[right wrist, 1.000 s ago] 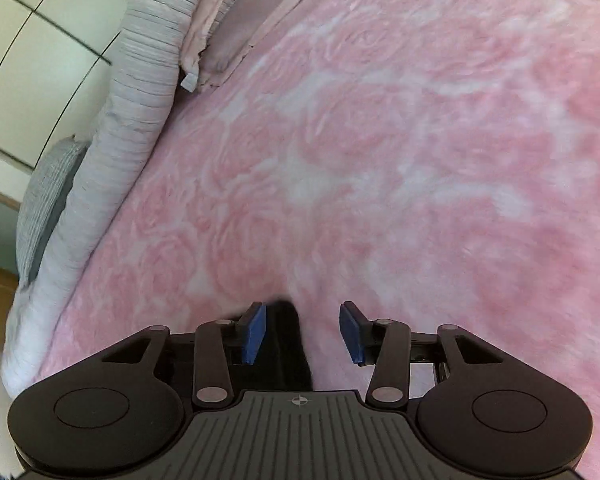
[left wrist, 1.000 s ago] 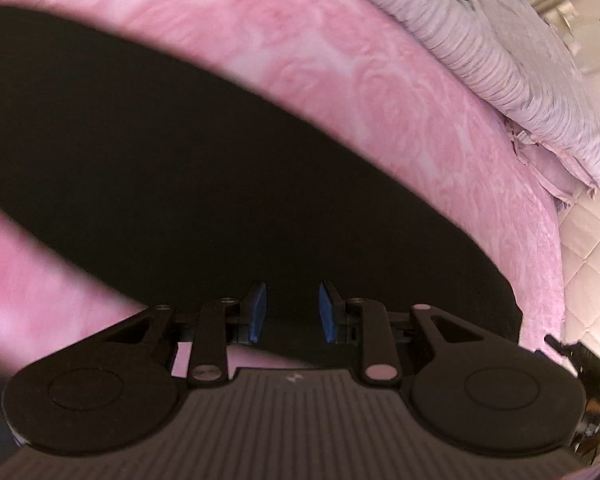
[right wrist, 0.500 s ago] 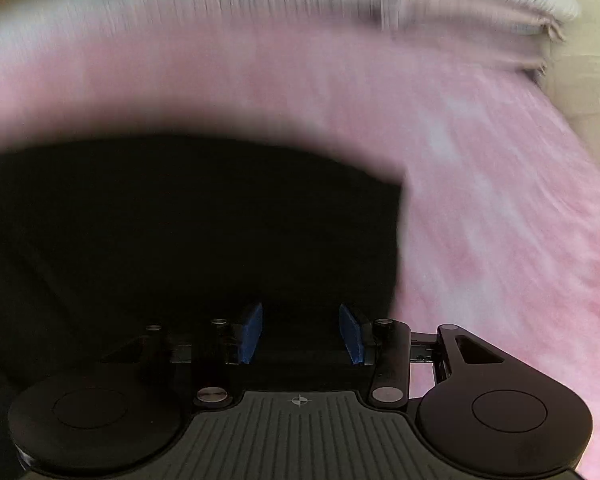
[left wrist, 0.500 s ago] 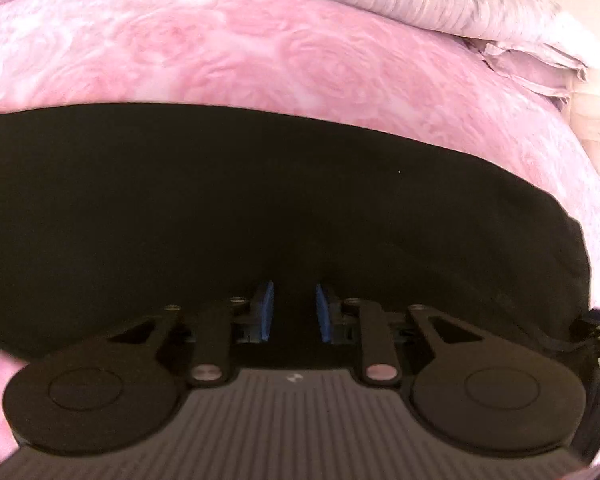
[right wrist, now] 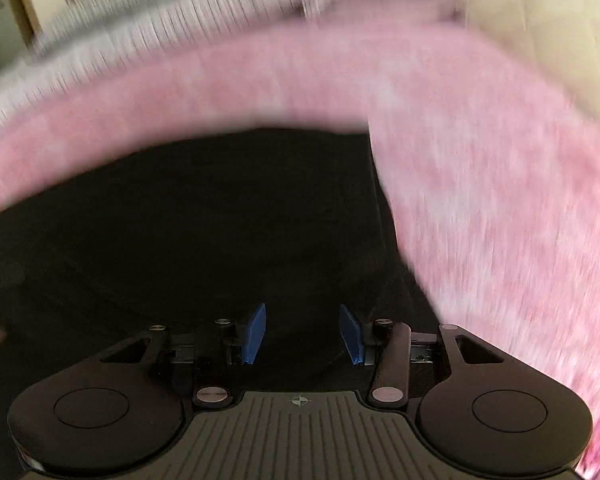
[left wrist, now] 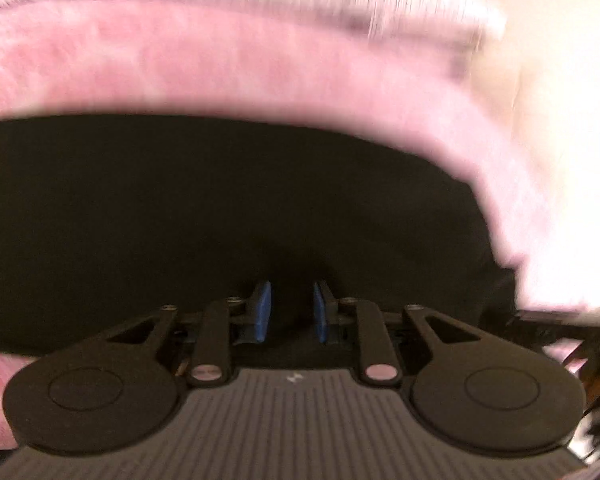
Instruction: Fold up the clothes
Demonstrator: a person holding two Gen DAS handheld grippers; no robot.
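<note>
Spreading black garment [left wrist: 220, 208] on pink blanket [left wrist: 220, 68], both views blurred

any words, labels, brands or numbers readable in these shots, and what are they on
No readable words or numbers in either view.
Left tongs: a small pale logo mark on the ribbed body, too small to read.
Right tongs: a small crosshair circle sign on the body, no letters.
Black garment and pink bedspread: motion-blurred, no print seen.

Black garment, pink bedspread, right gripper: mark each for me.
black garment [right wrist: 220, 220]: right wrist view, on its flat middle.
pink bedspread [right wrist: 500, 200]: right wrist view, on the bare part right of the garment.
right gripper [right wrist: 302, 332]: right wrist view, midway between its blue fingertips.
</note>
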